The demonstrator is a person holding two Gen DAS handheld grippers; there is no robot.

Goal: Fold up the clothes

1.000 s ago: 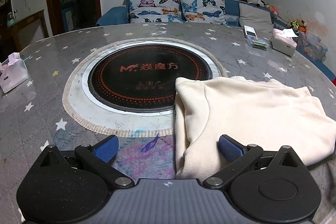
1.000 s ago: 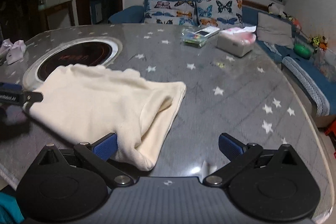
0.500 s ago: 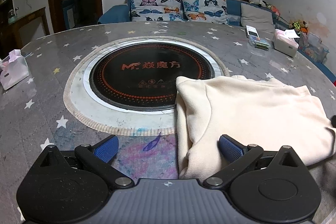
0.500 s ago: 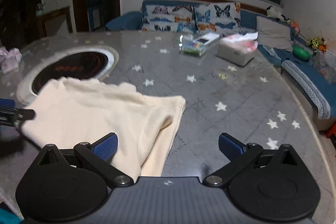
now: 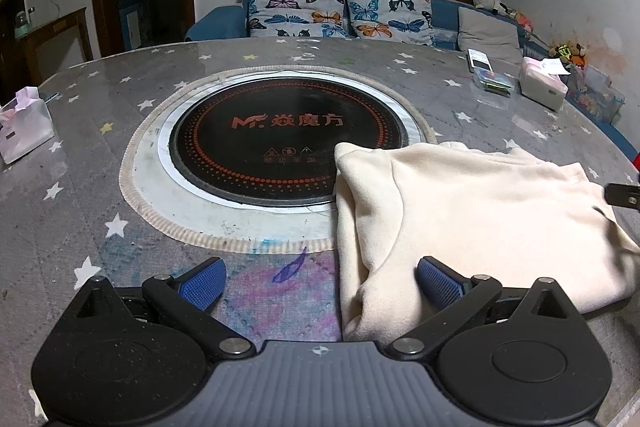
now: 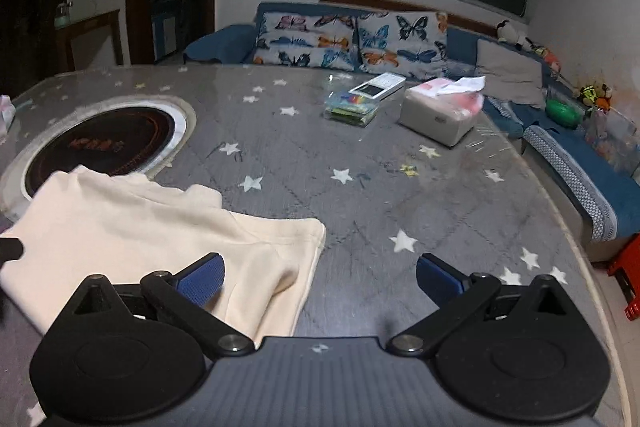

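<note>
A folded cream garment (image 5: pixel 460 211) lies flat on the grey star-patterned table, its left edge over the rim of the round cooktop (image 5: pixel 288 143). My left gripper (image 5: pixel 320 283) is open above the garment's near left corner, holding nothing. In the right wrist view the garment (image 6: pixel 152 227) lies at the lower left. My right gripper (image 6: pixel 318 277) is open above its near right corner, holding nothing. The tip of the other gripper shows at each view's edge.
A white tissue box (image 6: pixel 440 117), a clear box of small items (image 6: pixel 352 107) with a remote on it stand at the table's far right. A small pink-white bag (image 5: pixel 24 131) stands at the far left. A blue sofa with butterfly cushions (image 5: pixel 340 13) is behind the table.
Both grippers have pulled back and risen slightly from the garment; the right one has swung to look further right. The garment lies still.
</note>
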